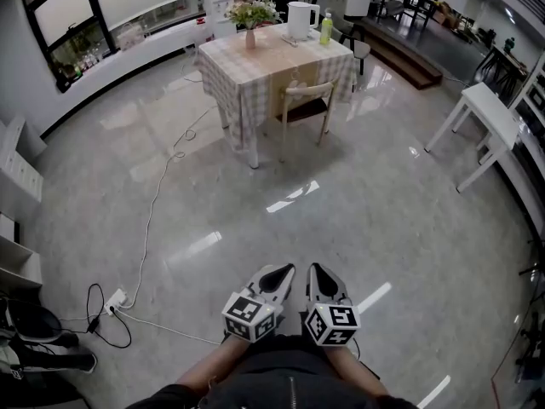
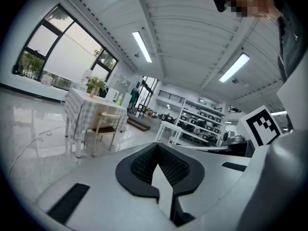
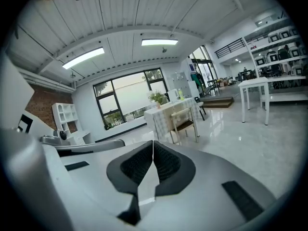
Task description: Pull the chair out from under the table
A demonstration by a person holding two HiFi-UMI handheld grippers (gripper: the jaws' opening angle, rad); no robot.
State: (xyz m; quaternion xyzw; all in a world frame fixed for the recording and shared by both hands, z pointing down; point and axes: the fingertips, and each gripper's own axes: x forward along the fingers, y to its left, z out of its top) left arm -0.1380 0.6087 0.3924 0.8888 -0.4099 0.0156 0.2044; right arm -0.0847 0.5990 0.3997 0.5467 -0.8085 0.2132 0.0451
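Way over on the far side of the glossy grey floor [image 1: 341, 203], the pale wooden chair with the dark seat [image 1: 305, 100] can be seen tucked in at the near edge of the table draped in a checked cloth [image 1: 223, 73], backrest turned toward the person, so nothing has been pulled out yet. A pink vase of flowers [image 1: 250, 34], a white jug [image 1: 298, 20] and a yellow-green bottle [image 1: 326, 28] are carried on top, which is worth keeping in mind. Both tools are held low and close to the body, side by side and well apart from the chair: the left tool [image 1: 281, 276] is closed right up with nothing between its jaws, and the same goes for the right tool [image 1: 320, 276], jaws pressed together and empty. So, as a guess, only the approach step is in hand; no contact has been made. What's called for next is probably that the floor be crossed, at least one tool be opened wide enough for the top rail of the backrest, and the rail be gripped before anything gets dragged back. The cloth hanging beside the chair could get snagged if the pull isn't kept straight.
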